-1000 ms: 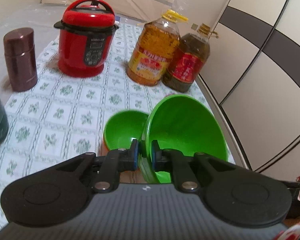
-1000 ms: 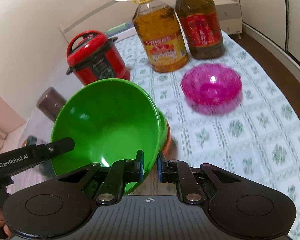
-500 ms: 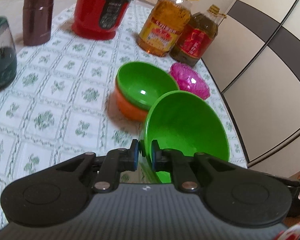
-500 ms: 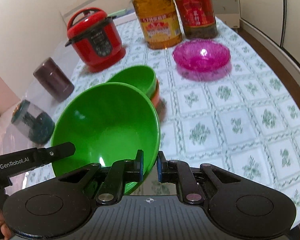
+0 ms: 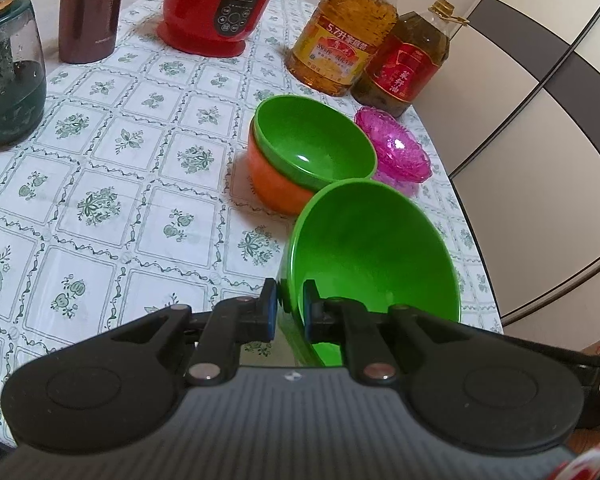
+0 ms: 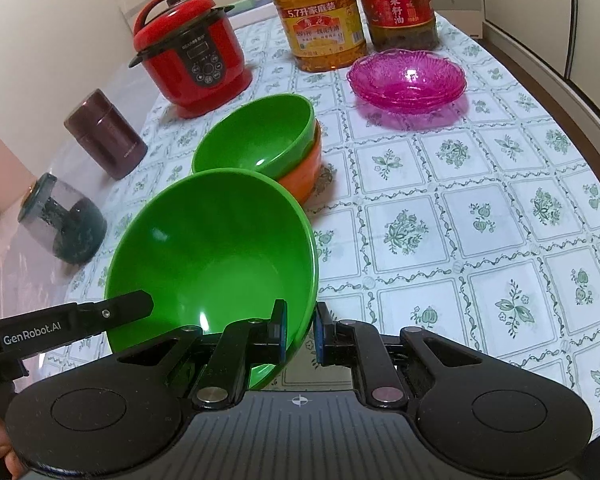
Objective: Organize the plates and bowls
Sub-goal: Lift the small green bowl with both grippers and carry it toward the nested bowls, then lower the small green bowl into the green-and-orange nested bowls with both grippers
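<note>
a large green bowl (image 5: 374, 248) is clamped at opposite rims by the left gripper (image 5: 287, 310) and the right gripper (image 6: 300, 330) — low in both frames.

The right gripper (image 6: 299, 334) pinches the near rim of a large green bowl (image 6: 212, 256), tilted up to its left. Ahead, a smaller green bowl (image 6: 256, 136) sits nested in an orange bowl (image 6: 304, 172). Farther ahead to the right lie stacked pink glass dishes (image 6: 406, 78).
</note>
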`<action>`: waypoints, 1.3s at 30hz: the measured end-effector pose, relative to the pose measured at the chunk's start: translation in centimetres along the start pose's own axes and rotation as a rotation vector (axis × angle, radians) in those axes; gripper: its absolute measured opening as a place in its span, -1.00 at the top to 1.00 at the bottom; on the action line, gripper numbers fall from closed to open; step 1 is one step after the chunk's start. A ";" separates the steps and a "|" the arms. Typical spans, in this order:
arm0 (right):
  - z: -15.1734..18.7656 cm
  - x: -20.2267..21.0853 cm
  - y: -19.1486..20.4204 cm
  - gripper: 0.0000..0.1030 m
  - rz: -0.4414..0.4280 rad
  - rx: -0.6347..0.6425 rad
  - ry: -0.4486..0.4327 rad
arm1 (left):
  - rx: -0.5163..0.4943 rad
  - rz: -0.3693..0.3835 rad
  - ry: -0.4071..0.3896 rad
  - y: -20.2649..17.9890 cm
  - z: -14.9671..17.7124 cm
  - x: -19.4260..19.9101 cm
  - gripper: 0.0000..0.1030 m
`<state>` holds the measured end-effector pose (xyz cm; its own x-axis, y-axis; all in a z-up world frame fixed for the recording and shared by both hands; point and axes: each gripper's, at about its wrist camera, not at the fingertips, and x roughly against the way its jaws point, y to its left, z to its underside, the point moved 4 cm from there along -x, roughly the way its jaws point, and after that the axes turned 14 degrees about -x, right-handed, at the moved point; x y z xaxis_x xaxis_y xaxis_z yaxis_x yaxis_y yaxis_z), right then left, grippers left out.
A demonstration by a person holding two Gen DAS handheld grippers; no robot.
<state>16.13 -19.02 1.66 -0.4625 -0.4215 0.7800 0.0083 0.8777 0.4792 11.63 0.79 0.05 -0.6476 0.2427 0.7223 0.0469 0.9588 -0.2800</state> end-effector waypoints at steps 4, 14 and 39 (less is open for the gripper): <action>-0.7 0.8 0.4 0.74 -0.005 0.002 -0.020 | -0.001 0.011 -0.009 -0.3 -0.9 0.2 0.80; -6.4 1.7 2.8 0.74 -0.038 0.019 -0.065 | -0.012 0.016 -0.070 -0.5 -6.4 0.6 0.80; -16.0 -10.2 4.4 0.74 0.029 0.064 0.036 | 0.033 -0.014 0.028 4.7 -14.4 -10.5 0.79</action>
<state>35.06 -14.45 2.24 -0.4306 -0.4026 0.8078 -0.0359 0.9019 0.4304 29.66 4.84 0.26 -0.6266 0.2336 0.7435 0.0128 0.9570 -0.2898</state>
